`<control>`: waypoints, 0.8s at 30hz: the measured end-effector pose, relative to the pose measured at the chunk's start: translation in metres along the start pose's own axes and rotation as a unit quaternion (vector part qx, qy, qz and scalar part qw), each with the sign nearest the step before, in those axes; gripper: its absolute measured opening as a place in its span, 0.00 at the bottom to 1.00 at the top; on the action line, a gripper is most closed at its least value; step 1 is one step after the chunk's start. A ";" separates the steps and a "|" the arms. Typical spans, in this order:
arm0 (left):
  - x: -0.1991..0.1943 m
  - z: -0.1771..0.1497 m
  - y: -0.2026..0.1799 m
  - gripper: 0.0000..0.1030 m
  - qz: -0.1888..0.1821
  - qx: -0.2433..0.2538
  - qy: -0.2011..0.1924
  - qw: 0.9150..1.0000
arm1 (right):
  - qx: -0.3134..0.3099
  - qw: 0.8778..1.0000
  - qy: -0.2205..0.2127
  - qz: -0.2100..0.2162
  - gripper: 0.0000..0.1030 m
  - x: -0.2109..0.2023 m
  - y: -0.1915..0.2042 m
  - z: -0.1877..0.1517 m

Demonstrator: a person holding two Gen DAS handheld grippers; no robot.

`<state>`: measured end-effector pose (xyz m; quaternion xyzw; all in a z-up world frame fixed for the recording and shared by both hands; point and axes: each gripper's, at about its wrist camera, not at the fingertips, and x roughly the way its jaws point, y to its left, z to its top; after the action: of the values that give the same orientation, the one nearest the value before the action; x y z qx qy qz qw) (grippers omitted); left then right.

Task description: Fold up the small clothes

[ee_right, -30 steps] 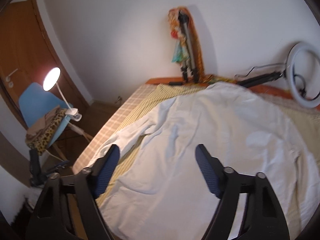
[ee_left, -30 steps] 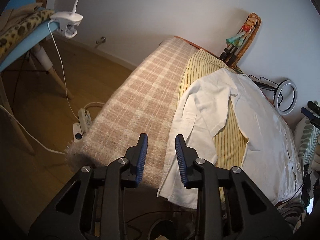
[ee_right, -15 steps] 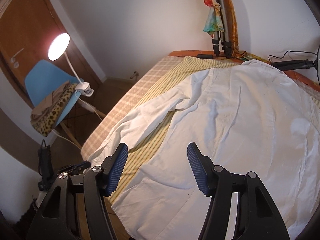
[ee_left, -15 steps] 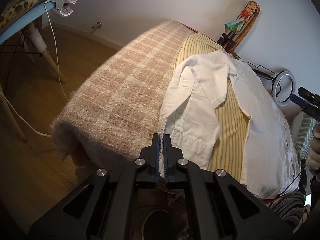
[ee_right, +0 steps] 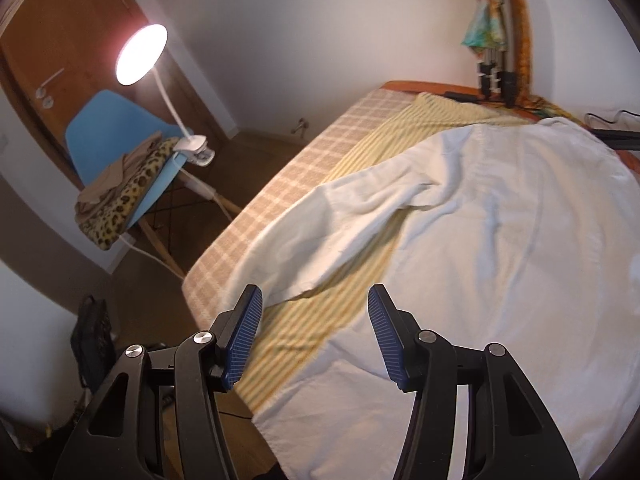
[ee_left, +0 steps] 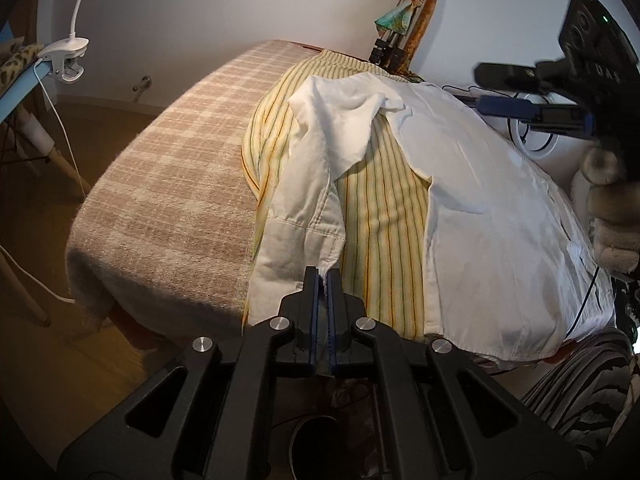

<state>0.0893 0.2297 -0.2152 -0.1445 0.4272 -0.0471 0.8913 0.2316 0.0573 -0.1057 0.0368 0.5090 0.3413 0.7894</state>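
A white shirt (ee_left: 492, 208) lies spread on the bed, its left sleeve (ee_left: 316, 184) running toward me over a yellow striped sheet (ee_left: 376, 216). My left gripper (ee_left: 323, 280) is shut on the sleeve's cuff (ee_left: 304, 240) at the bed's near edge. In the right wrist view the shirt (ee_right: 500, 248) fills the right side, and its sleeve (ee_right: 320, 232) lies to the left. My right gripper (ee_right: 316, 308) is open and empty, hovering above the striped sheet (ee_right: 312, 328) between sleeve and shirt body. It also shows in the left wrist view (ee_left: 532, 96), held high at the far right.
A beige plaid blanket (ee_left: 176, 184) covers the bed's left part. A blue chair (ee_right: 116, 140) with leopard fabric and a lit clamp lamp (ee_right: 140, 56) stands on the wooden floor to the left. A tripod (ee_right: 496, 40) leans on the far wall. A ring light (ee_left: 536, 136) stands right.
My left gripper closed and took hold of the sleeve cuff, lifting and drawing it along the bed. My right gripper moved lower and left over the shirt's edge, still open.
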 end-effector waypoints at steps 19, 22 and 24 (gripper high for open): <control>-0.038 -0.005 -0.004 0.42 -0.007 0.008 -0.045 0.999 | 0.066 0.992 0.108 -0.012 0.07 0.124 0.006 0.011; -0.041 0.004 0.005 0.47 -0.007 -0.009 -0.058 0.998 | 0.069 0.992 0.104 -0.013 0.05 0.118 -0.001 0.009; -0.049 0.006 0.012 0.47 -0.011 -0.026 -0.072 0.997 | 0.060 0.993 0.103 -0.022 0.04 0.117 -0.001 0.009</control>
<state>0.0625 0.2523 -0.1791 -0.1756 0.3617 -0.0350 0.9150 0.2694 0.1266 -0.1932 0.0377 0.6077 0.2946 0.7365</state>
